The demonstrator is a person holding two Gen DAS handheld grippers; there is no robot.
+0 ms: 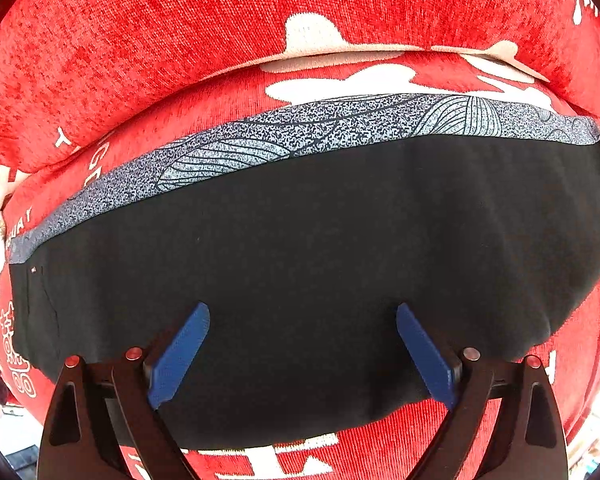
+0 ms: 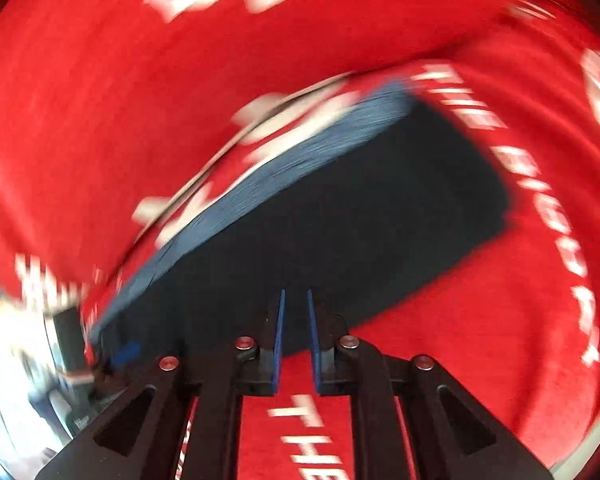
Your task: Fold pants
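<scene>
Black pants – folded, speckled waistband

The view is smeared by motion blur. The right gripper points down at the near edge of the dark pants, its two blue fingers drawn almost together with only a thin slit between them and nothing visibly caught there. The pants lie folded as a dark slab with a grey-blue band along the far side, on a red cover printed with white letters.
</scene>
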